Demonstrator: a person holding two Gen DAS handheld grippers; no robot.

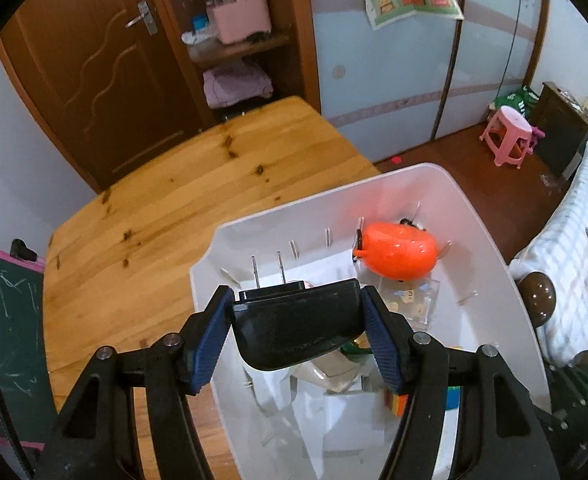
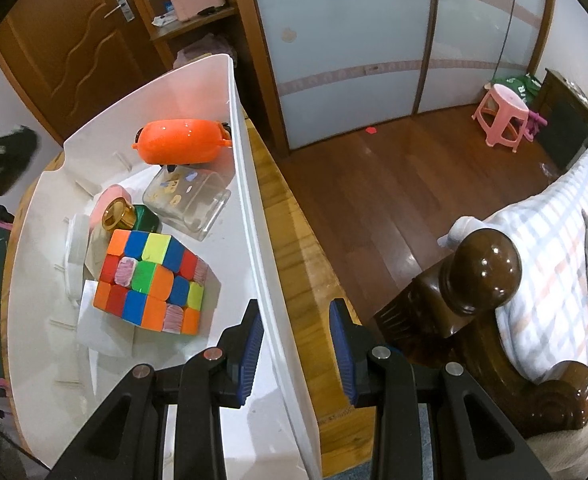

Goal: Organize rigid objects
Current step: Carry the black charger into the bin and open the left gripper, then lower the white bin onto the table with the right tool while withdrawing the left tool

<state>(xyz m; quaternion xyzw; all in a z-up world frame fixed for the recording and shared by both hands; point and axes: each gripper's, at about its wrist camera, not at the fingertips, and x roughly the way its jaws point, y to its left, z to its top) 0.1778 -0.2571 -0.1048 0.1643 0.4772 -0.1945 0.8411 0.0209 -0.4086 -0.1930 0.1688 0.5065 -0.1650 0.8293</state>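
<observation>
At the far left, in the left wrist view, the bare wooden table [image 1: 166, 200] runs up to its far edge, below a brown door [image 1: 90, 80]. Toward the table's right edge stands a white bin [image 1: 493, 248], and above its near left corner hangs the left claw [image 1: 295, 328], its blue pads [image 1: 210, 350] clamped on the two sides of a black plug adapter [image 1: 294, 320]. The adapter's two metal prongs [image 1: 268, 270] point away from the camera, over the bin's interior. Farther right, against the bin's far wall, lies an orange oval toy [image 1: 397, 250], with a clear box [image 1: 411, 300] just beside it on the near side.

In the right wrist view, the same bin fills the left half. Inside it, from the left, a gold-capped green item [image 2: 128, 216] lies just beyond a multicoloured puzzle cube [image 2: 154, 280], which rests on white paper [image 2: 106, 332]. A clear jar [image 2: 188, 200] lies tipped on its side behind the cube, and the orange toy sits beyond that near the far wall. The right claw [image 2: 297, 356] straddles the bin's right wall [image 2: 254, 216], one pad inside touching it, the other outside with a gap over the table's right edge; whether it truly pinches the wall cannot be told. Right of the table are the wooden floor [image 2: 393, 168], a pink stool [image 2: 501, 120] and a dark bedpost [image 2: 481, 268].
</observation>
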